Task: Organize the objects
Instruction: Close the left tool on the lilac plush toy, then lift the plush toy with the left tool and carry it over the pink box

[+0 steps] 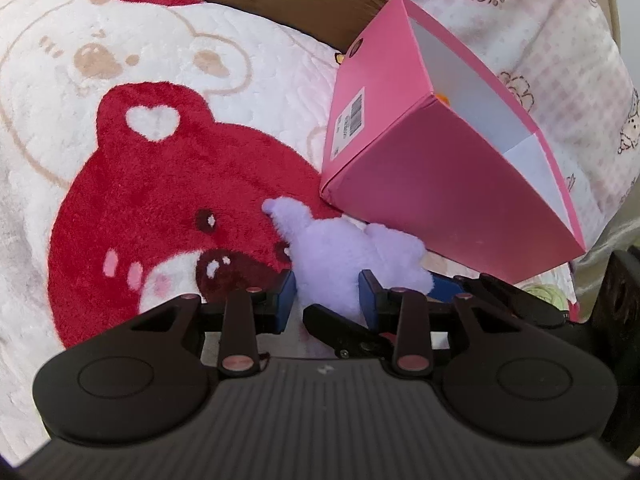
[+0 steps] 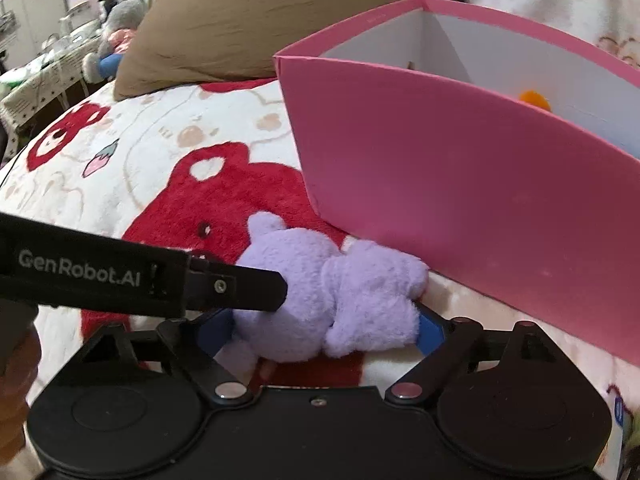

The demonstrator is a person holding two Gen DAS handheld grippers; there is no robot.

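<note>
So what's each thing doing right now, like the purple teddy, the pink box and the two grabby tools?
Purple plush toy: lying on the blanket beside the box, squeezed by one tool.
Pink box: open at the top, something orange inside.
Left tool: shut on the plush toy.
Right tool: open wide, pads either side of the toy.
Bear blanket: spread flat under everything.
</note>
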